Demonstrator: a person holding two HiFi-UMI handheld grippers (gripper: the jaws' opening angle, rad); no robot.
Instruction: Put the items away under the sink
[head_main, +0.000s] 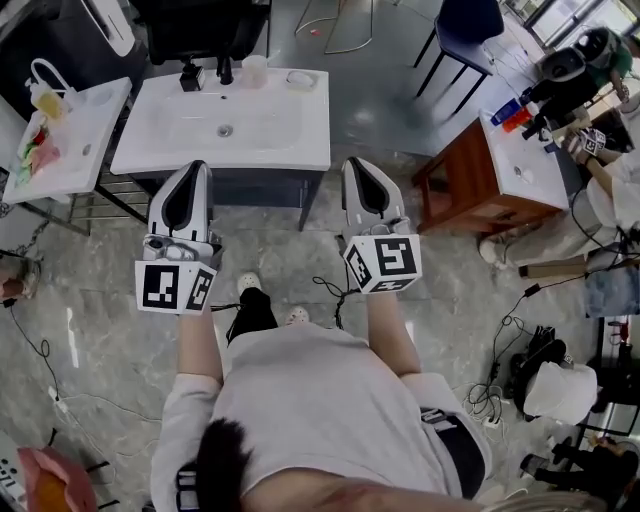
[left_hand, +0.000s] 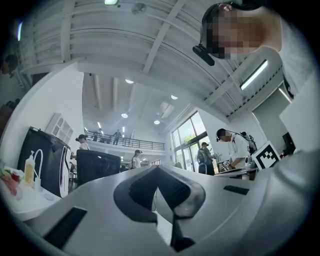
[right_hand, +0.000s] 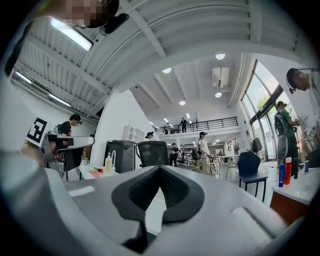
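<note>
2 hand-held grippers (head_main: 193, 168) (head_main: 357, 165), 3 sinks (head_main: 300, 140) (head_main: 100, 120) (head_main: 512, 180)

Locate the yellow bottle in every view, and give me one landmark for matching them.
Head view: yellow bottle at far left, on the side basin.
Left gripper view: low at the left edge.
Right gripper view: left of centre, mid-height.
Shared landmark: the black chair, right of the bottle in all three.

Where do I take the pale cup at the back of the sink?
Around its side wall, coming from the front over the basin: the pale cup seems to stand upright, and the black faucet stands close beside it.
</note>
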